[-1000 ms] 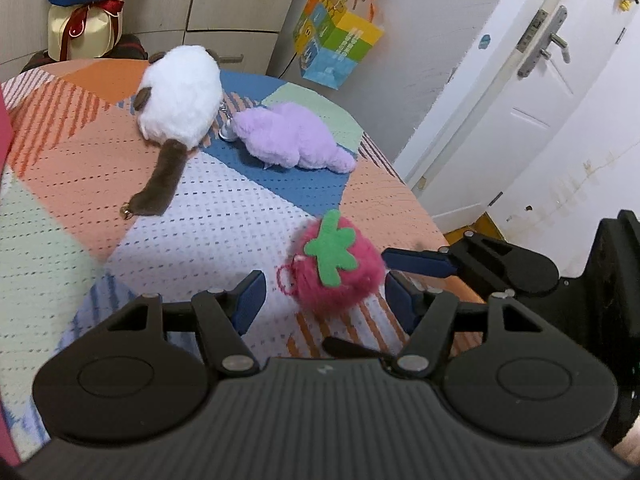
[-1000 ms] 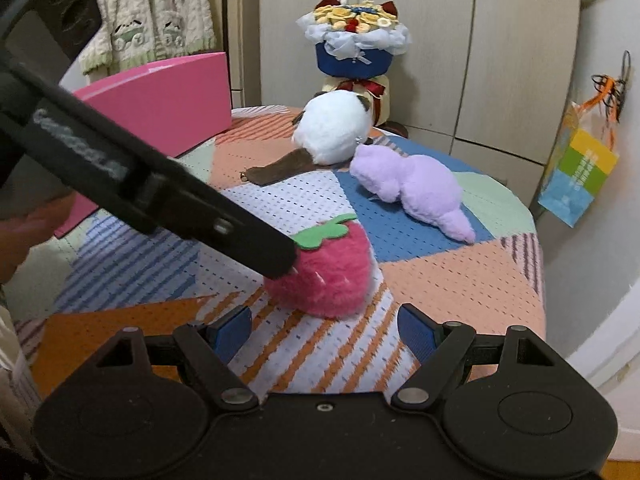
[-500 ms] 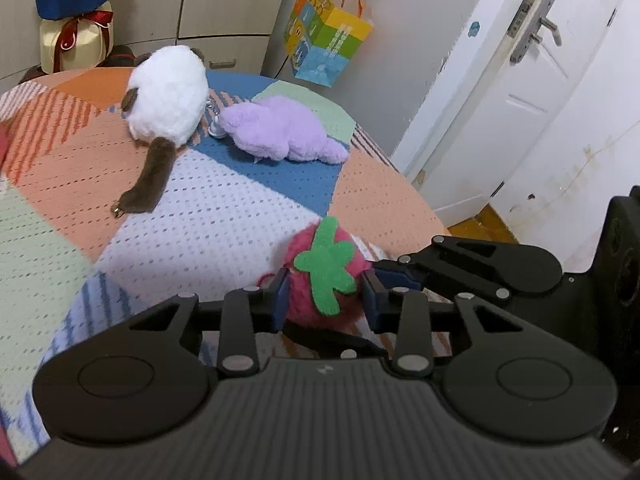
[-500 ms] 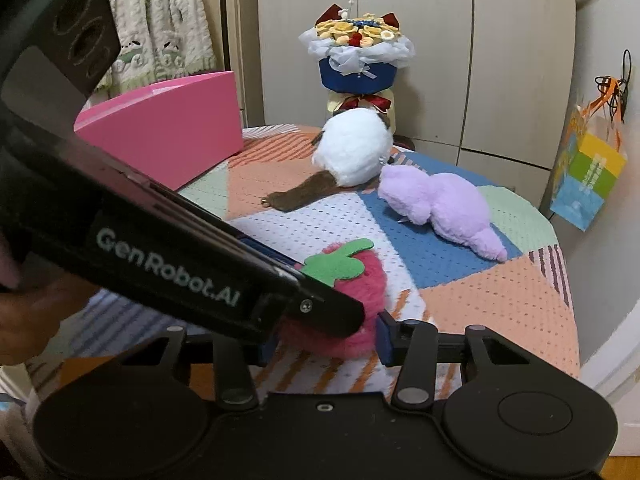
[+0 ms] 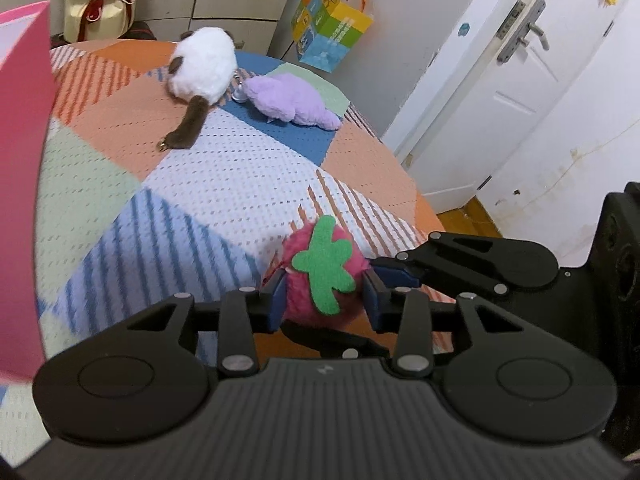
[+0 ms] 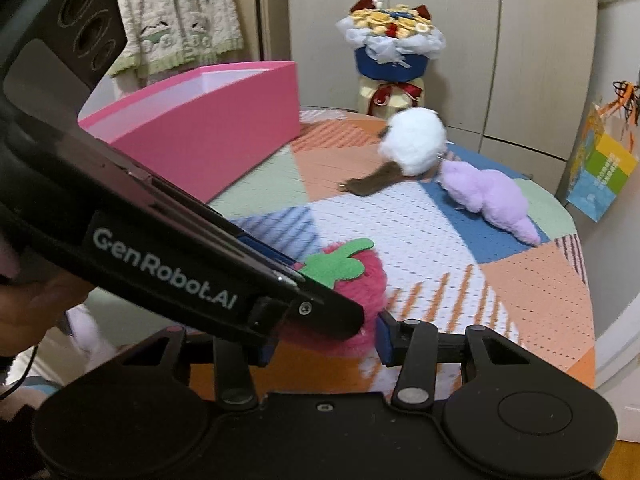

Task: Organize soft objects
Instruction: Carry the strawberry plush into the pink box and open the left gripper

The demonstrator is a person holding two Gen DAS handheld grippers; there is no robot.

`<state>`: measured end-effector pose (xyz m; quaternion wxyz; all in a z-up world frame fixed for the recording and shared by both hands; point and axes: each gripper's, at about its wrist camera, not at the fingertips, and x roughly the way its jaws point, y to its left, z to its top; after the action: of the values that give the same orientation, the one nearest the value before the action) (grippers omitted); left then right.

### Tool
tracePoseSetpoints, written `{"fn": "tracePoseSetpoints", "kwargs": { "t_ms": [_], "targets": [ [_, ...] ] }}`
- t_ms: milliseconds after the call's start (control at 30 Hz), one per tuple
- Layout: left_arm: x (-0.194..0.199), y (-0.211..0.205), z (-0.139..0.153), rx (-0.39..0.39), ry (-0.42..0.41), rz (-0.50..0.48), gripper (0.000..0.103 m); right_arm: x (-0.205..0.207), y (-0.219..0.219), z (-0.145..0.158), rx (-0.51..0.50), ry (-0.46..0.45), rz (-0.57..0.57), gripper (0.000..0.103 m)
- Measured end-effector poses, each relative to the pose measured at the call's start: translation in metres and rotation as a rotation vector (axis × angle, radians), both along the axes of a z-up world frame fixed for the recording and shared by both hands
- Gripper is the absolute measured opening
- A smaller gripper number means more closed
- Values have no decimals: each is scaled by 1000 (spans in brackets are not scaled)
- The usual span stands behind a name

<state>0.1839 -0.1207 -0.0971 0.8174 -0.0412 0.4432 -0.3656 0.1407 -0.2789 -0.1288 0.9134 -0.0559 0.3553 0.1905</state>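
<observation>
Pink strawberry plush (image 5: 320,280) near tablecloth's (image 5: 224,184) front edge.

left tongs (image 5: 323,300): jaws opening slightly, still pinching | right tongs (image 6: 320,338): clamped, crossing under left

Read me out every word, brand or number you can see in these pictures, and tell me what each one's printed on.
"GenRobot.AI": white lettering on the black side of the left gripper, seen from the right wrist.
Print on the colourful paper bag hanging by the wall: too small and blurred to read.
Nothing else legible.
</observation>
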Motion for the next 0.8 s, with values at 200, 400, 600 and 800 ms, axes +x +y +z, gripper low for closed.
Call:
{"fn": "tracePoseSetpoints", "kwargs": {
  "t_ms": [200,400,600,800],
  "targets": [
    [-24,28,13,-37,-20,5,36,-22,22,18,-50,-28,43,52],
    [-44,59,40,-75,-33,-1,35,-46,47,45,-160,-109,113,52],
    [-56,95,70,-86,-32,1,35,-61,74,77,-181,-143,188,52],
    [-66,131,96,-45,-76,28,36,-58,102,104,-125,-128,248,52]
  ]
}}
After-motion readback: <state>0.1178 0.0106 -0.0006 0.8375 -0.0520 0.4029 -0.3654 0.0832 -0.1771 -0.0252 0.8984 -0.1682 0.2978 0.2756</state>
